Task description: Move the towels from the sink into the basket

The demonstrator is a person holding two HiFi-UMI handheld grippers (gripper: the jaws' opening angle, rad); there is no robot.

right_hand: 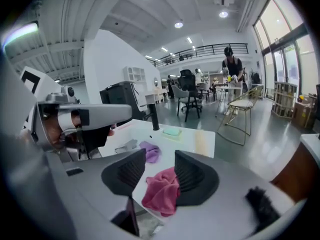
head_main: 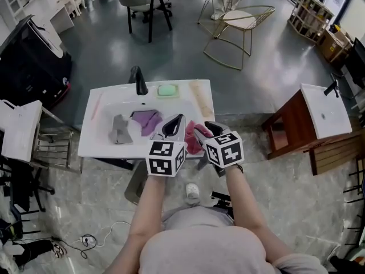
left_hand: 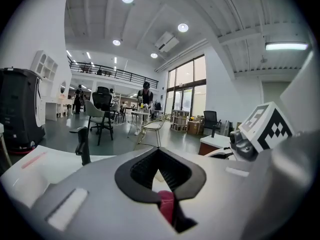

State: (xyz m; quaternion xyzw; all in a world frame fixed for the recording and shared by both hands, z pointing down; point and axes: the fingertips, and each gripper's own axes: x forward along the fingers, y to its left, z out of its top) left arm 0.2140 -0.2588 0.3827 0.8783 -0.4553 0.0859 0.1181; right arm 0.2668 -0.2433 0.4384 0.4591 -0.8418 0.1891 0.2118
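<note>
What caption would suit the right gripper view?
Right claw open over a pink towel on the sink's near edge; purple towel and grey towel lie inside.

Right gripper [right_hand: 160, 165], black jaws parted over a crumpled pink cloth towel [right_hand: 161, 194] (at the white sink's [right_hand: 200, 143] near edge); beyond, a small purple towel [right_hand: 150, 150].

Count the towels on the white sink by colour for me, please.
Grey towel: 1
Purple towel: 1
Pink towel: 1
Total: 3
</note>
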